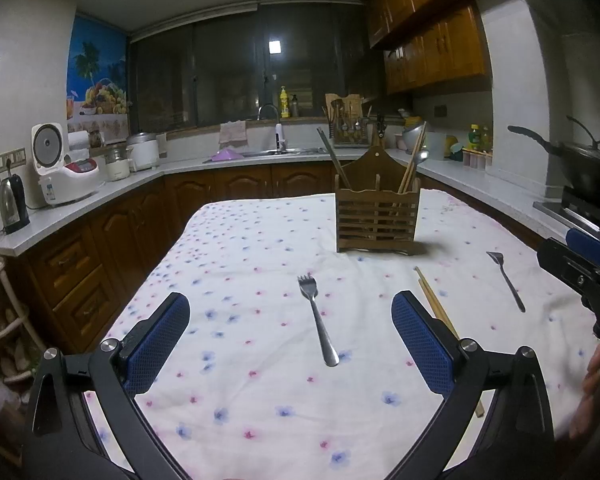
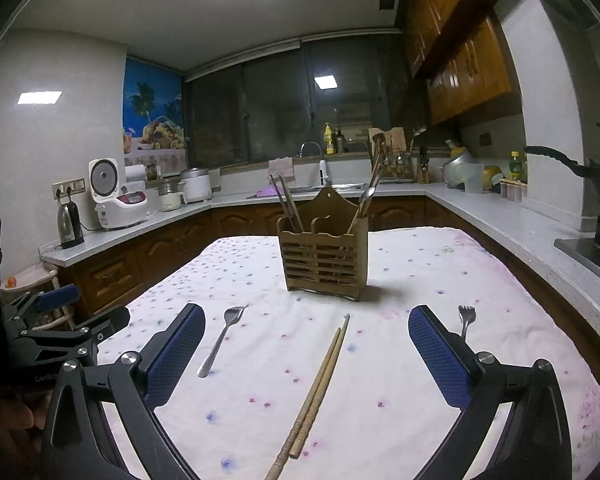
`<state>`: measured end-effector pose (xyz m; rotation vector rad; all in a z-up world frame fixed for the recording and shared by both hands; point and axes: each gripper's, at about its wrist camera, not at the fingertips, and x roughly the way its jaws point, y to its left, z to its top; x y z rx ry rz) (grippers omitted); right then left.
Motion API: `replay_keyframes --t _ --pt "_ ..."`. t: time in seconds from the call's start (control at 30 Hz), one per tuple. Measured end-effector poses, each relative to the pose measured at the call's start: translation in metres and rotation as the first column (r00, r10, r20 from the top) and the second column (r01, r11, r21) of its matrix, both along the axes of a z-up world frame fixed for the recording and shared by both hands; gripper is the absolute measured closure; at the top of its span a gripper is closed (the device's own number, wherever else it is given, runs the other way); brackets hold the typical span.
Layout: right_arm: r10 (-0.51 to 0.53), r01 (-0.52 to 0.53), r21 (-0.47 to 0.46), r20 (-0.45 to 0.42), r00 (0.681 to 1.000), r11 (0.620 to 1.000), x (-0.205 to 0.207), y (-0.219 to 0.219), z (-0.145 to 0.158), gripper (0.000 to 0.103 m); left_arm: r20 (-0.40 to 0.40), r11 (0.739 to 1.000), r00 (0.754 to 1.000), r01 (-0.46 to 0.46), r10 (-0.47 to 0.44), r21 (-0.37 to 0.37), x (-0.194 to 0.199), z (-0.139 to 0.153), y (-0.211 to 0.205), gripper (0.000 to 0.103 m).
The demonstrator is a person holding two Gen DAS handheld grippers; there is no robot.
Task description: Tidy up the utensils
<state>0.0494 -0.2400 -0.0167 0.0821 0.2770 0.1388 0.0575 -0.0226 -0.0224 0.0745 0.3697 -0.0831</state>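
Observation:
A wooden slatted utensil holder [image 1: 376, 220] [image 2: 325, 258] stands on the floral tablecloth [image 1: 240, 264], with chopsticks and a spoon upright in it. A steel fork [image 1: 318, 320] [image 2: 221, 340] lies between my left gripper's open blue pads. A pair of wooden chopsticks [image 1: 436, 304] [image 2: 316, 392] lies between my right gripper's open pads. A second, smaller fork [image 1: 506, 280] [image 2: 465, 320] lies at the right. My left gripper [image 1: 290, 344] is open and empty above the table. My right gripper [image 2: 306, 356] is open and empty; it also shows in the left wrist view [image 1: 580, 264].
Kitchen counters wrap around the table: rice cooker [image 1: 64, 168] and kettle [image 1: 14, 204] on the left, sink [image 1: 278, 152] at the back, a wok on the stove [image 1: 580, 164] at the right. The table's left edge drops toward wooden cabinets.

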Motion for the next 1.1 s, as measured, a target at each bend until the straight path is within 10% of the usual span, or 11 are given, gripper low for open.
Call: replay_keyframes --t 1.1 --pt "-0.002 0.003 0.017 -0.023 1.0 1.0 0.014 -0.014 -0.004 0.0 -0.021 1.0 0.999 0.026 -0.026 -0.005 0.017 0.0 -0.008 0.0"
